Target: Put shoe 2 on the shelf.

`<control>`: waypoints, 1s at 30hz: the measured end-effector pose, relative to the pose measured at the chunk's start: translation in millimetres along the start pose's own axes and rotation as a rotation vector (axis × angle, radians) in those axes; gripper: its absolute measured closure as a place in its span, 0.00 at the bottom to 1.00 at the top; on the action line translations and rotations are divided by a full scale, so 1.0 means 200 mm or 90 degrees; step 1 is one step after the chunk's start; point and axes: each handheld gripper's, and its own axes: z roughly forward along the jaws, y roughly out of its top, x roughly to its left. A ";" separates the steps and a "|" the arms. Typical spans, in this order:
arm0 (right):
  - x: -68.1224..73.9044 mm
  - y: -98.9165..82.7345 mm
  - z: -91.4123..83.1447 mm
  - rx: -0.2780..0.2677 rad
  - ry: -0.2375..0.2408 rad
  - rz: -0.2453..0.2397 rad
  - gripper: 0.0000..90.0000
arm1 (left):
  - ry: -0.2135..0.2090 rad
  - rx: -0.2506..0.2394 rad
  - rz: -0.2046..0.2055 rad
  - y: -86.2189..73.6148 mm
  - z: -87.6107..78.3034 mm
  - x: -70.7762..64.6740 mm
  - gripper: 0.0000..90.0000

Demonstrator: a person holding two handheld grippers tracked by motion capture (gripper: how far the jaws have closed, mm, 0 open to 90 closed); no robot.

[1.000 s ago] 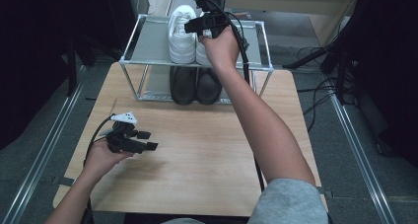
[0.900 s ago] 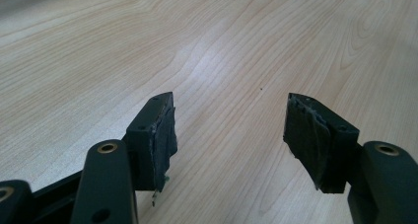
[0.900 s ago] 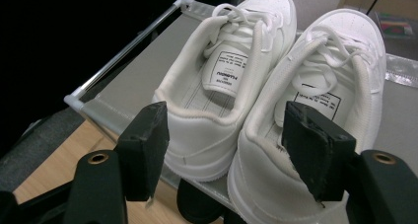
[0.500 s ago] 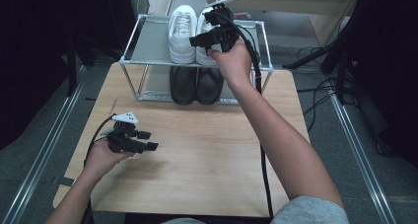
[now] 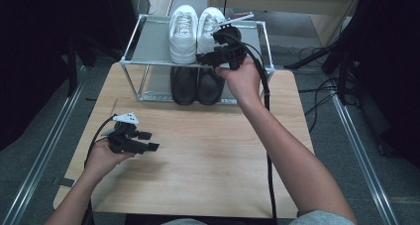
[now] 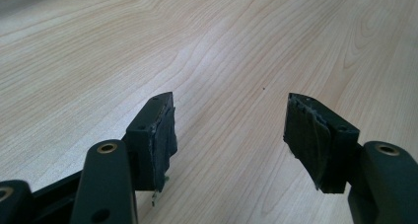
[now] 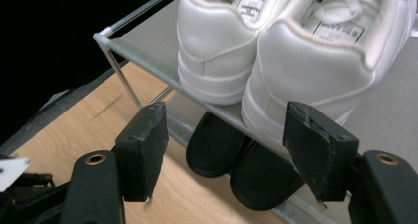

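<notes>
Right tongs (image 5: 205, 58) hang wide open and empty at the front edge of the rack (image 5: 148, 56), just before the heels of the white sneakers (image 7: 315, 61) on its top shelf. Black shoes (image 7: 236, 160) sit below. Left tongs (image 5: 148, 140) gape empty over the bench (image 6: 222, 46), well apart.

Wooden table (image 5: 208, 155) bears a shoe rack (image 5: 148, 41) holding white sneakers (image 5: 195, 29) above black shoes (image 5: 197, 86)

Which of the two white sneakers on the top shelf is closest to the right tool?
The right-hand white leather sneaker, in the high view. The right tool, open, hovers just behind its heel; the other white sneaker sits farther left.
</notes>
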 end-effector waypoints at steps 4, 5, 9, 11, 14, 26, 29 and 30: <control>-0.01 -0.05 -0.01 -0.005 0.006 -0.004 0.37 | 0.004 0.000 0.000 0.00 0.00 0.00 0.41; -0.02 -0.08 -0.01 -0.007 0.015 -0.001 0.37 | 0.007 -0.004 0.001 0.00 0.00 0.00 0.41; -0.04 -0.14 -0.01 -0.003 0.021 0.005 0.36 | 0.010 -0.008 0.002 0.00 0.00 -0.01 0.41; -0.06 -0.21 -0.02 -0.005 0.026 0.006 0.36 | 0.011 -0.015 0.007 0.01 0.00 -0.01 0.42; -0.07 -0.28 -0.02 -0.002 0.027 0.005 0.36 | 0.015 -0.013 0.009 0.01 0.00 -0.02 0.42; -0.07 -0.49 -0.03 -0.001 0.055 -0.006 0.34 | 0.014 -0.019 -0.001 0.01 0.00 -0.02 0.40; -0.07 -0.52 -0.03 -0.004 0.058 -0.012 0.34 | 0.017 -0.020 0.002 0.01 0.01 -0.02 0.40; -0.07 -0.52 -0.03 -0.004 0.058 -0.012 0.34 | 0.017 -0.020 0.002 0.01 0.01 -0.02 0.40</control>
